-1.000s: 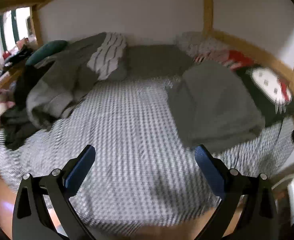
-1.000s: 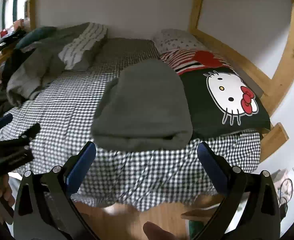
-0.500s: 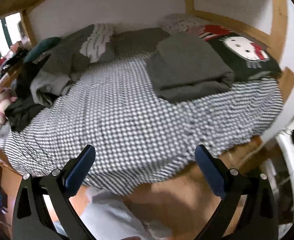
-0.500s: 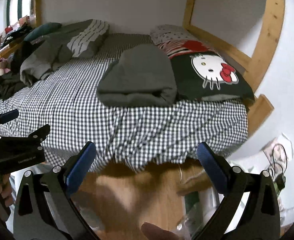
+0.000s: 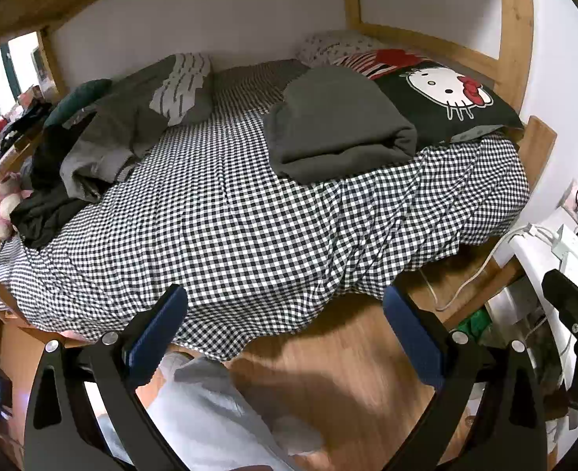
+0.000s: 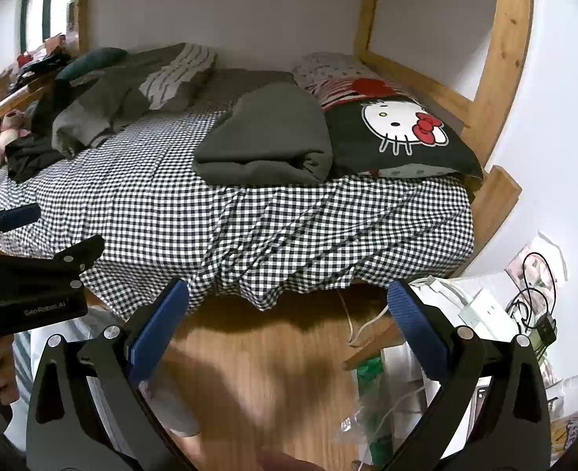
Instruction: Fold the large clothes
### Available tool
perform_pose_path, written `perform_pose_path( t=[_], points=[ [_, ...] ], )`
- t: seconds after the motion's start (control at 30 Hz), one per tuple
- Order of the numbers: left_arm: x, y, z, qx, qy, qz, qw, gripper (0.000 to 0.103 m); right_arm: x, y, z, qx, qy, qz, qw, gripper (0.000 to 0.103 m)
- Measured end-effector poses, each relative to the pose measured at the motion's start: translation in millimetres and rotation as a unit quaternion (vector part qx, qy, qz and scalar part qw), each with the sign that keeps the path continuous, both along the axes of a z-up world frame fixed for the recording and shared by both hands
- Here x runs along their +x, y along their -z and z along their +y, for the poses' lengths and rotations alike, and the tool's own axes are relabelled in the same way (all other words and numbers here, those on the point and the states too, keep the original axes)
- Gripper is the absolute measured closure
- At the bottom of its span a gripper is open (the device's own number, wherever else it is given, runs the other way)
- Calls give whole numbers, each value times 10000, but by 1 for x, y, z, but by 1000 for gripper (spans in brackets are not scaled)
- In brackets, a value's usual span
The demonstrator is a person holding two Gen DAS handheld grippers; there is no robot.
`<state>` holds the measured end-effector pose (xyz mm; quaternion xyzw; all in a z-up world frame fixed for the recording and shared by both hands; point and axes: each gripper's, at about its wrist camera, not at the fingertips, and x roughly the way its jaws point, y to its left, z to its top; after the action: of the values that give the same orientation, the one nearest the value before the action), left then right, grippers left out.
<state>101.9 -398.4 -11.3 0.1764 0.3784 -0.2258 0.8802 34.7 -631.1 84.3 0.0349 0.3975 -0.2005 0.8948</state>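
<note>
A folded dark grey garment (image 5: pixel 340 125) (image 6: pixel 269 137) lies on the checked bed sheet (image 5: pixel 230 227) (image 6: pixel 163 204), beside a black cartoon-cat pillow (image 5: pixel 442 98) (image 6: pixel 398 133). A heap of unfolded grey and black clothes (image 5: pixel 104 141) (image 6: pixel 88 117) sits at the bed's left end. My left gripper (image 5: pixel 285 314) is open and empty, held over the wooden floor in front of the bed. My right gripper (image 6: pixel 289 306) is also open and empty, off the bed's front edge. The left gripper (image 6: pixel 33 243) shows at the left of the right wrist view.
A wooden bunk frame (image 5: pixel 520 35) (image 6: pixel 500 59) encloses the bed. A white desk with a power strip and cables (image 5: pixel 563 243) (image 6: pixel 496 310) stands at the right. A pink plush toy (image 5: pixel 6 204) lies at the left. The person's light trouser leg (image 5: pixel 218 420) is below.
Both grippers have pulled back and away from the bed, so the folded garment looks smaller and the floor and bed edge have come into view. Both stay open.
</note>
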Motion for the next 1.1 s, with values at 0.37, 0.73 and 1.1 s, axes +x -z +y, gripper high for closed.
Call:
perform_pose_path(
  t=[0.37, 0.73, 1.1],
  points=[
    [-9, -7, 15, 22, 58, -100, 9999, 4, 0, 0, 8, -6, -177, -6, 9998, 3],
    [-10, -3, 13, -97, 247, 111, 9996, 4, 1, 4, 8, 13, -216, 33, 9998, 3],
    [-10, -2, 14, -11, 220, 82, 9997, 4, 1, 6, 10, -5, -301, 54, 9995, 3]
  ],
)
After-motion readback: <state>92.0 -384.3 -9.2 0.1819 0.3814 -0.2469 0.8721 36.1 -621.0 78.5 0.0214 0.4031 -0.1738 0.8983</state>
